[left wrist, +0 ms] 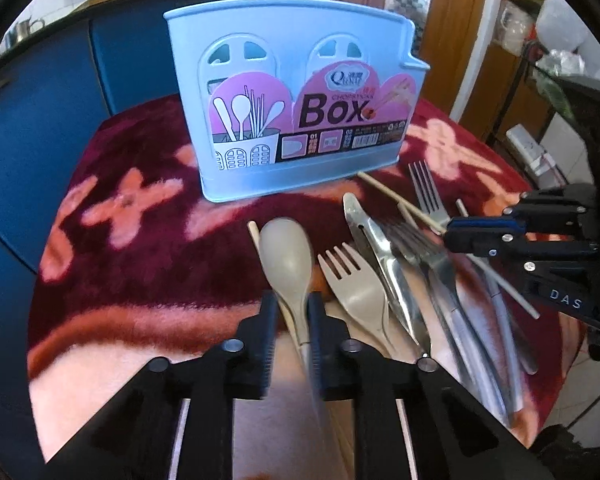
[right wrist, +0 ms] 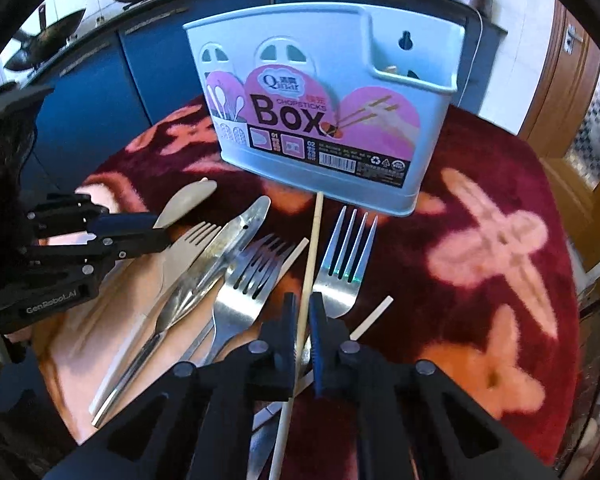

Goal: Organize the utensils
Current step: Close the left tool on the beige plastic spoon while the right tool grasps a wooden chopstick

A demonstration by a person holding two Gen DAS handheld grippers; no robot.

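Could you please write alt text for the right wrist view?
The right hand-held gripper pinches a wooden chopstick above scattered forks on a red floral cloth, before a blue chopsticks box.

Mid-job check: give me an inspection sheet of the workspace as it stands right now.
Surface: red floral cloth on a round table.
Job's things: blue box upright; beige spoon, beige fork, steel forks, knife, chopsticks lying loose.
Clutter: nothing seen.
Grippers: left tool shut on spoon; right tool shut on a chopstick.
Cables: nothing seen.
Surroundings: blue cabinets, woks, wooden door.
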